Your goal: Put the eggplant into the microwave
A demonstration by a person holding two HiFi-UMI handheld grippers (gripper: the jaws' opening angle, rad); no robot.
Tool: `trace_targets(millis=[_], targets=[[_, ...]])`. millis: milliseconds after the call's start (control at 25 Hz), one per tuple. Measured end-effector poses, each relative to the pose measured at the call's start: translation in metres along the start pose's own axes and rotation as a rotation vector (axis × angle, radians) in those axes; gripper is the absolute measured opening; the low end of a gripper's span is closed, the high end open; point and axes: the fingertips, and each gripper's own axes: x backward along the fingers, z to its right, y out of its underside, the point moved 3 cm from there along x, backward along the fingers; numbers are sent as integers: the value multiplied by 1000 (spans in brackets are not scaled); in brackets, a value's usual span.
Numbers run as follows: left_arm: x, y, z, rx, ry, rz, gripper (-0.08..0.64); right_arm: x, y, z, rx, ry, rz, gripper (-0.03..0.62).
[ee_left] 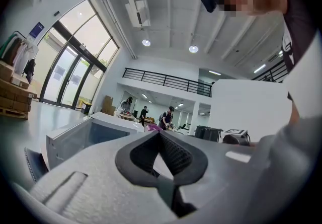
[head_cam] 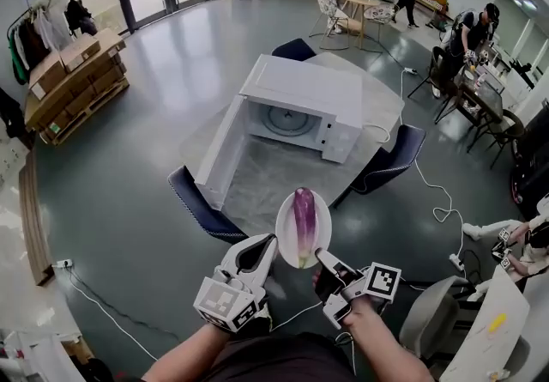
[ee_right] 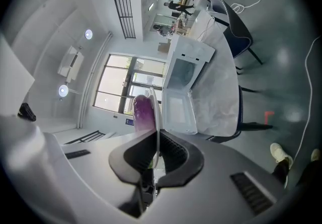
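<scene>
A purple eggplant [head_cam: 304,215] lies on a white plate [head_cam: 286,241] held up in the air in front of a table. My left gripper [head_cam: 268,247] is shut on the plate's left rim and my right gripper [head_cam: 323,258] on its lower right rim. The right gripper view shows the plate [ee_right: 157,117] edge-on between the closed pads, with the eggplant [ee_right: 143,109] beside it. In the left gripper view a white sliver of plate sits between the pads of the left gripper [ee_left: 162,155]. The white microwave [head_cam: 296,110] stands on the table ahead, its door [head_cam: 221,153] swung open to the left.
The microwave's table [head_cam: 274,178] has a pale cover. Dark blue chairs [head_cam: 202,204] [head_cam: 390,157] stand at its near corners, another [head_cam: 294,49] behind. A cable [head_cam: 437,200] runs over the floor at right. Cardboard boxes [head_cam: 73,80] sit far left. People work at tables at the back right.
</scene>
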Motion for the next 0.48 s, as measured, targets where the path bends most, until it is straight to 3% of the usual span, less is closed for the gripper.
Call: trace_targets(millis=[480], targets=[[-41, -14, -56, -7, 55, 17, 8, -75, -41, 6, 3, 44, 57, 18]])
